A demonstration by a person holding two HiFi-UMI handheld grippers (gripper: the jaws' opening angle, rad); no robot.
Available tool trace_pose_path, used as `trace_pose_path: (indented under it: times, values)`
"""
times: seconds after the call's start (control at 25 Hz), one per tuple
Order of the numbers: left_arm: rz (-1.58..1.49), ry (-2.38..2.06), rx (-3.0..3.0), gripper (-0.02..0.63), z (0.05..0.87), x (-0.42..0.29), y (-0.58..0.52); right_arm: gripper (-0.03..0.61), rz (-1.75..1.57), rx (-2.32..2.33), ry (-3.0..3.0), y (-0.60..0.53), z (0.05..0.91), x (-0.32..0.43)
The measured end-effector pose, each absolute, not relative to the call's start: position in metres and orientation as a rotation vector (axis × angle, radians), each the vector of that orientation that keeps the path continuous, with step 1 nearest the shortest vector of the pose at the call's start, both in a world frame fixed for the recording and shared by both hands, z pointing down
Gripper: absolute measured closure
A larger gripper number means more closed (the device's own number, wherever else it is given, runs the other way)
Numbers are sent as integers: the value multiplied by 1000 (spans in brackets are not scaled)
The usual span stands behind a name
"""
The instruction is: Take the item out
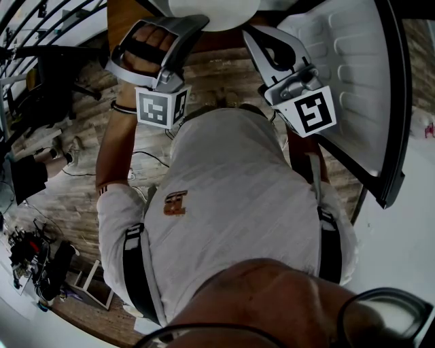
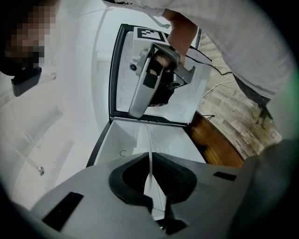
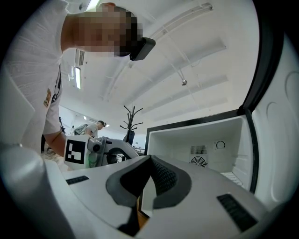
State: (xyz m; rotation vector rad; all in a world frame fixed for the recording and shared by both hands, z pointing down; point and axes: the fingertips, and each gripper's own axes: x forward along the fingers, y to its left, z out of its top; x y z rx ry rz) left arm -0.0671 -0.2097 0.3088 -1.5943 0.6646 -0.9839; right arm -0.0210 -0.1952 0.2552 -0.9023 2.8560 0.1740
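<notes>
A thin white round item, seemingly a plate (image 1: 211,12), shows at the top of the head view between my two grippers. In the left gripper view it runs edge-on (image 2: 150,144) up out of the jaws. My left gripper (image 2: 150,158) is shut on its rim, and its tips (image 1: 196,24) reach the item. My right gripper (image 3: 148,161) is shut with nothing between its pads and hangs beside the left one (image 1: 253,35). Both are held in front of an open white fridge compartment (image 3: 187,140), whose inside looks bare.
The fridge door (image 1: 353,68) stands open at my right, its white inner shelves facing me. A fan vent (image 3: 198,162) sits on the compartment's back wall. Below lies wooden floor (image 1: 75,190) with cables and dark equipment (image 1: 30,255). A coat stand (image 3: 130,122) and a person (image 3: 98,126) are far behind.
</notes>
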Motion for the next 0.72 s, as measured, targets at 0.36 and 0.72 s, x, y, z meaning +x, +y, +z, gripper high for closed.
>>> trace_pose_path:
  times: [0.36,0.72]
  values:
    - [-986,661,-1593,584,311,-69,-210,546,166,-908,2862,-195,261,-22]
    - [-983,657,-1593,584,308,-66,-208,546,166,-907,2862,-193,257,-21]
